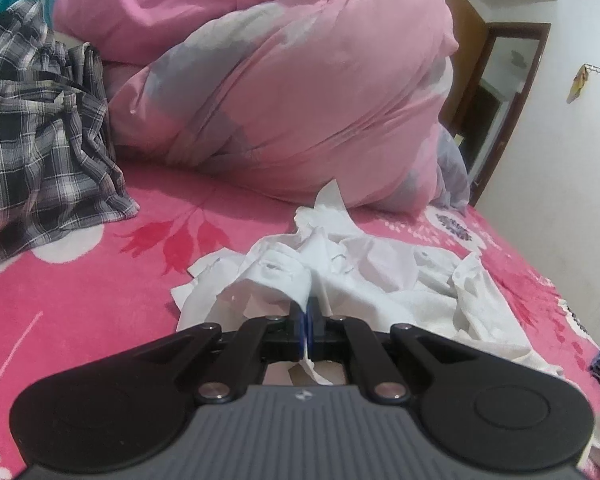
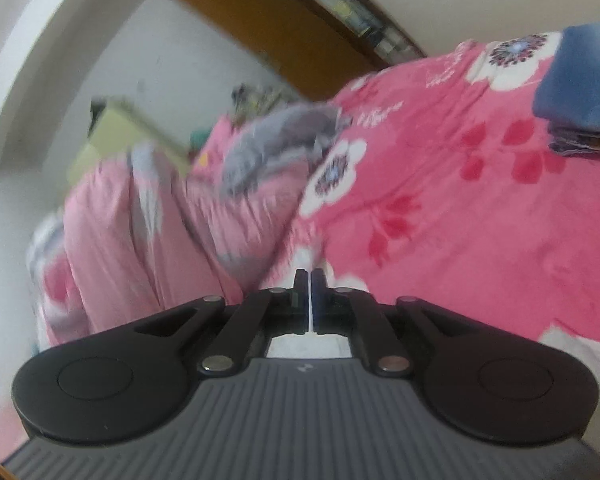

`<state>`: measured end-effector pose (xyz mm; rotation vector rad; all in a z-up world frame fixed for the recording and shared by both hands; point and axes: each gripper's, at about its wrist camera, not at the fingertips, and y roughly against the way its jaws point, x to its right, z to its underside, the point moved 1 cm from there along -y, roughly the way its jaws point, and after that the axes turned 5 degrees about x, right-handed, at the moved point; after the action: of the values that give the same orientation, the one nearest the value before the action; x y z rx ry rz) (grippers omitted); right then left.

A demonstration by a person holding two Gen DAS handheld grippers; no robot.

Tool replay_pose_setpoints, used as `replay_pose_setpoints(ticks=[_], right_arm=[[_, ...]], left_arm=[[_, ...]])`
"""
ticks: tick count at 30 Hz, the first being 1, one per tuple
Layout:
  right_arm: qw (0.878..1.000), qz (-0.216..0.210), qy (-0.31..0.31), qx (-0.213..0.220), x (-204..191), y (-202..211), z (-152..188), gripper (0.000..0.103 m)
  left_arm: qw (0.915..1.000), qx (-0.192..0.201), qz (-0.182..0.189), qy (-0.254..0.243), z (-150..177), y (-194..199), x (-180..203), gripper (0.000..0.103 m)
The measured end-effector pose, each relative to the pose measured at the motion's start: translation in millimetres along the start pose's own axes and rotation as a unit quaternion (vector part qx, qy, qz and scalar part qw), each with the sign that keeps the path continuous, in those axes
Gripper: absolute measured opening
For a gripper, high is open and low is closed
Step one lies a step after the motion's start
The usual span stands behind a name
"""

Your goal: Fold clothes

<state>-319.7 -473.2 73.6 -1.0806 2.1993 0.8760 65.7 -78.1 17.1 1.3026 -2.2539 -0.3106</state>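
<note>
A crumpled white shirt [image 1: 360, 264] lies on the pink flowered bed sheet [image 1: 100, 300] just ahead of my left gripper [image 1: 306, 304]. That gripper is shut on a fold of the shirt, and cloth trails back between its fingers. In the blurred right wrist view my right gripper [image 2: 310, 274] is shut and tilted over the sheet [image 2: 440, 240]. A thin white line shows between its pads; I cannot tell whether it is cloth or the sheet's white pattern behind.
A grey plaid garment [image 1: 40, 140] is heaped at the left. A big pink duvet [image 1: 300, 80] is piled behind the shirt. Folded blue clothes [image 2: 580, 88] sit on the bed's far right. A doorway [image 1: 500, 92] and white wall stand beyond the bed.
</note>
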Motion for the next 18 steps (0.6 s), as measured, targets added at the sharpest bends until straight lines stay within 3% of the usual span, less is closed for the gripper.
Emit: replay_pose_setpoints(ticks=[3,4,5,7,13,16,18], right_arm=[[0.992,-0.012,0.116,-0.048,-37.1,0.5,34.4,0.006],[0.985,-0.019,0.156,-0.065,-52.9,-0.5,47.8,0.012],[0.977,-0.031,0.193,-0.083,-68.5,-3.4,63.1,0.029],[0.955,-0.063,0.262,-0.121,-99.4,-12.0,96.5,0.050],[0.874,-0.122,0.424,-0.203,-172.3,-41.3,194.9,0.064],[0.854,-0.121,0.436,-0.257,-187.3,-68.3,236.6,0.066],[0.850,-0.107,0.434,-0.280,-192.0,-86.1,255.8,0.066]], left_arm=[[1.0000,-0.002,0.001,0.002,2.9,-0.9,-0.6,0.002],[1.0000,-0.002,0.002,0.004,3.9,-1.1,-0.9,0.002],[1.0000,-0.001,0.004,0.007,4.9,-1.1,-1.5,0.002],[0.9999,0.000,0.007,0.016,6.8,-0.6,-2.6,0.002],[0.9994,0.004,0.021,0.028,15.1,0.2,-6.5,0.002],[0.9990,0.003,0.031,0.033,19.5,-1.1,-9.9,0.002],[0.9986,0.003,0.039,0.035,22.6,-2.0,-12.6,0.002]])
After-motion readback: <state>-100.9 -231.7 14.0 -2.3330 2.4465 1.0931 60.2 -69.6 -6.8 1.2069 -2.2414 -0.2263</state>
